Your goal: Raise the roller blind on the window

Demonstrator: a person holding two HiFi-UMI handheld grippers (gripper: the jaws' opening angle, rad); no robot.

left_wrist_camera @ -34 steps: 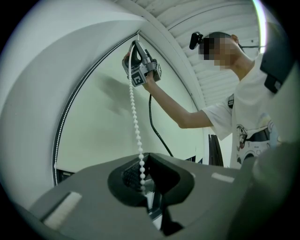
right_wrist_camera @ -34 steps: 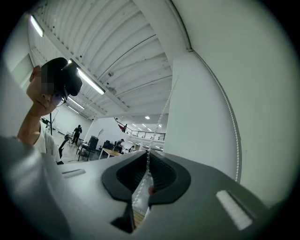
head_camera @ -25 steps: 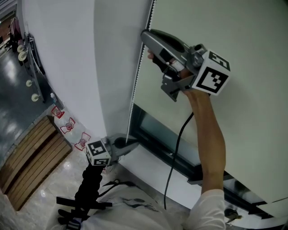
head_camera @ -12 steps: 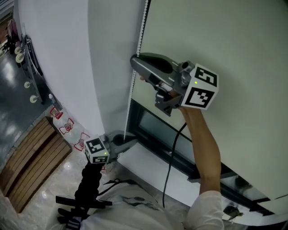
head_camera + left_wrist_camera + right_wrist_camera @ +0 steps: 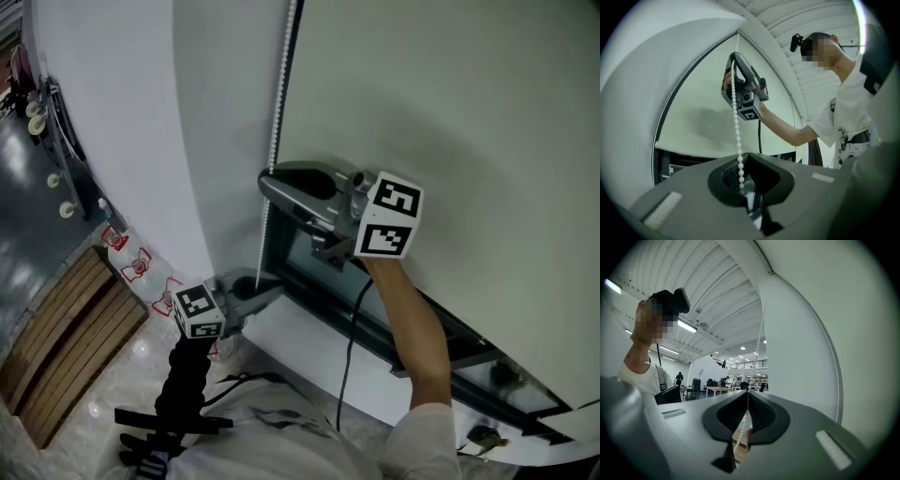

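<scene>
The pale roller blind (image 5: 450, 112) covers most of the window, its bottom edge just above the dark glass (image 5: 309, 258). A white bead chain (image 5: 275, 112) hangs down its left side. My right gripper (image 5: 265, 180) points level at the chain and is shut on it; the beads run between its closed jaws (image 5: 748, 392). Lower down, my left gripper (image 5: 277, 286) sits by the sill. The chain (image 5: 736, 117) drops from the right gripper (image 5: 735, 55) into the left gripper's closed jaws (image 5: 744, 157).
A white sill (image 5: 309, 347) runs under the window. A white curved wall (image 5: 122, 141) stands to the left. Wooden slats (image 5: 56, 328) lie on the floor at lower left. A black cable (image 5: 352, 347) hangs from the right gripper beside the person's arm (image 5: 412, 328).
My right gripper has come down the window's left side, still shut on the chain, and now sits closer to the left gripper. The left gripper has stayed put.
</scene>
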